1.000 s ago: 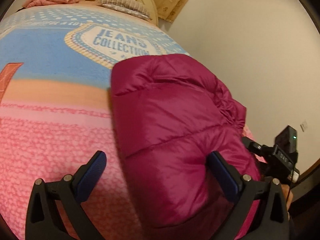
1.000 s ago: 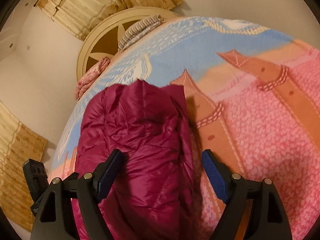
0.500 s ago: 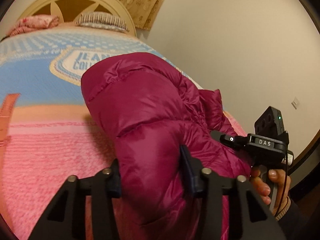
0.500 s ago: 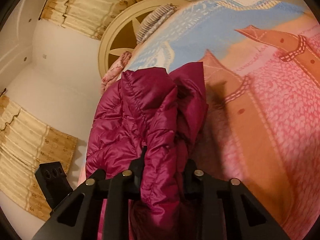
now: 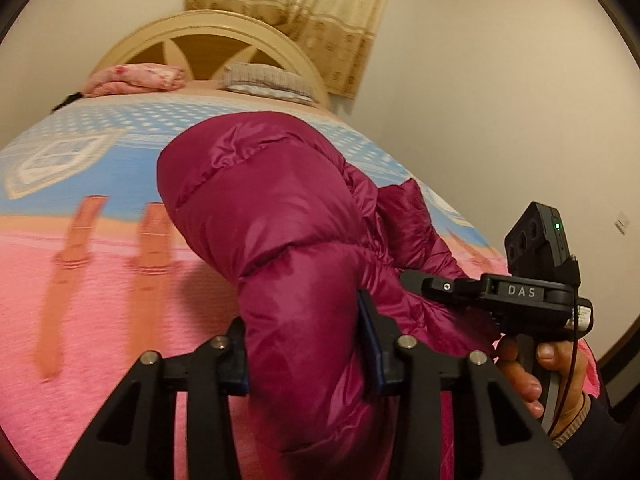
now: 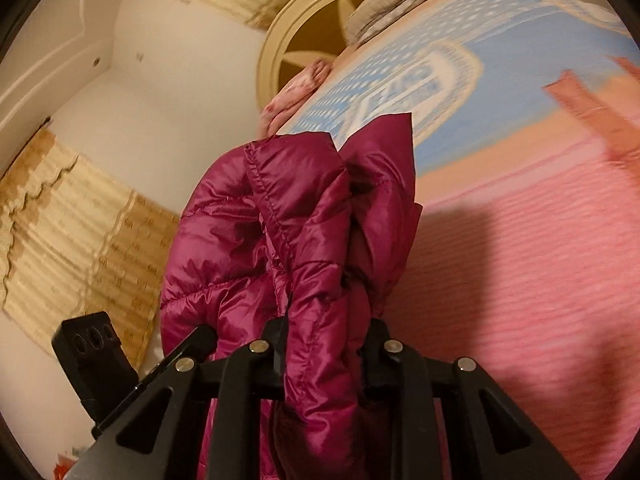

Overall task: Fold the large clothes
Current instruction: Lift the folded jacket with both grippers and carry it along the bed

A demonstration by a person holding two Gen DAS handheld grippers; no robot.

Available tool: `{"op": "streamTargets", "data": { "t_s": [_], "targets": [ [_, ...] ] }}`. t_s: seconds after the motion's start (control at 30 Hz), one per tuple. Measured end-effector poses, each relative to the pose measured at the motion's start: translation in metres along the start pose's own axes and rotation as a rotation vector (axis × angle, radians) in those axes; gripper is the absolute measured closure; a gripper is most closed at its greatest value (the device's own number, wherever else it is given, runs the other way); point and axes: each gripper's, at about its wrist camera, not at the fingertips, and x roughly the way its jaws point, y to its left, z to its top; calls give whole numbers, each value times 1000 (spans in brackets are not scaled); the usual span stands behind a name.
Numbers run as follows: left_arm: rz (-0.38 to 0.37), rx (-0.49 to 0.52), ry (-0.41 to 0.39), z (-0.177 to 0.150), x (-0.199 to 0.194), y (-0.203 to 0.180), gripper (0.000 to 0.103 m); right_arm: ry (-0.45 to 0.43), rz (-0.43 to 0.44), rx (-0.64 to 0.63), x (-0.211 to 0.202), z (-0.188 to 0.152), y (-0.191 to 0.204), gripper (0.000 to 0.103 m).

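jacket (image 5: 280, 216): puffy, light, slick shell, compressible. left gripper (image 5: 306, 354), right gripper (image 6: 326, 354) both clamped on near edge; pinch at quilt seams.

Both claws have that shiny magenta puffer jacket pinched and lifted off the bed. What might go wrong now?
1. The puffer jacket looks slick and puffy; the left claw and right claw each pinch only a bunched fold, which might slip out.
2. Its loose layers hang unevenly in the right view, so the fold could land crooked on the bedspread.
3. The claws sit close together, so they might bump.
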Motion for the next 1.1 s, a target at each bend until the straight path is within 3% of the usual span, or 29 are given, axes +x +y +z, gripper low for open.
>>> {"op": "streamTargets", "data": {
  "t_s": [0.23,0.53,0.8,1.1],
  "targets": [
    [109,-36,-40,-3,-31,45,60,88,55,-71,62,-4,49,81],
    [192,-88,-69,-8,-60,92,60,184,105,-142,130,-11,106,81],
    [271,-127,-103,-16,-94,124,60,266,159,-185,183,-30,150,81],
    [363,-200,-101,-31,-106,168,60,355,197,-222,244,-59,192,81]
  ]
}}
